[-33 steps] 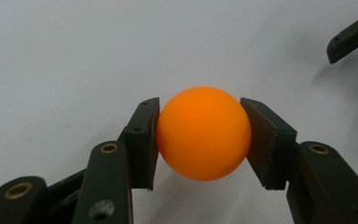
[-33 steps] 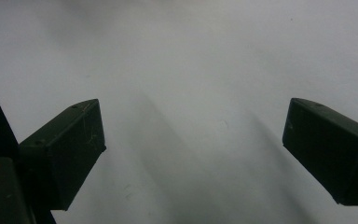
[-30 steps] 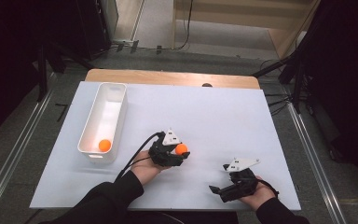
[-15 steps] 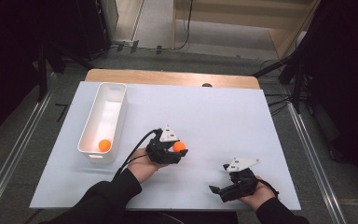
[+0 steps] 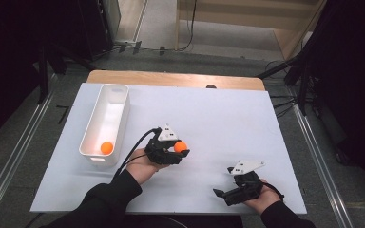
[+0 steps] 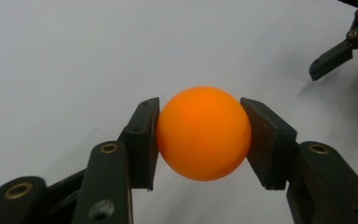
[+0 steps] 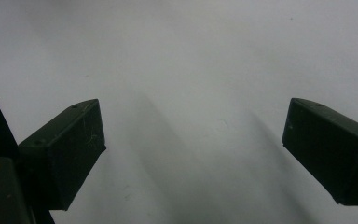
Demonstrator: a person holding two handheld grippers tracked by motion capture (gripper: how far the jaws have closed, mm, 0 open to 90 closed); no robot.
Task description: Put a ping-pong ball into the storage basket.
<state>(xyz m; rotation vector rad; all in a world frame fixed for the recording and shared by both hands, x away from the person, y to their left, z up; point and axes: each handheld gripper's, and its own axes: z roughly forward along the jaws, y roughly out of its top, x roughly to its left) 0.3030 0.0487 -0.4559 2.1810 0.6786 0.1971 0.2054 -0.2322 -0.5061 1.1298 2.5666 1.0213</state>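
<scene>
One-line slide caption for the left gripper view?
Left hand-held gripper shut on an orange ball above the white table.

1. Left gripper (image 5: 178,151): a compact black body topped by a grey three-cornered plate, with a black cable trailing from its rear toward the person's sleeve.
2. In the left gripper view, its (image 6: 200,140) black jaws are flat linked bars joined by brass-coloured rivets, ending in blocky rectangular pads (image 6: 143,140) with small screws at the top.
3. Right gripper (image 5: 221,192): the same black build, carrying a pale grey three-cornered plate marked with small dark dots.
4. In the right gripper view, its (image 7: 193,154) pads (image 7: 67,154) are dark, matte wedge-edged blocks, faintly scuffed.
5. Both forearms wear black long sleeves (image 5: 107,199) reaching to the wrists.
</scene>
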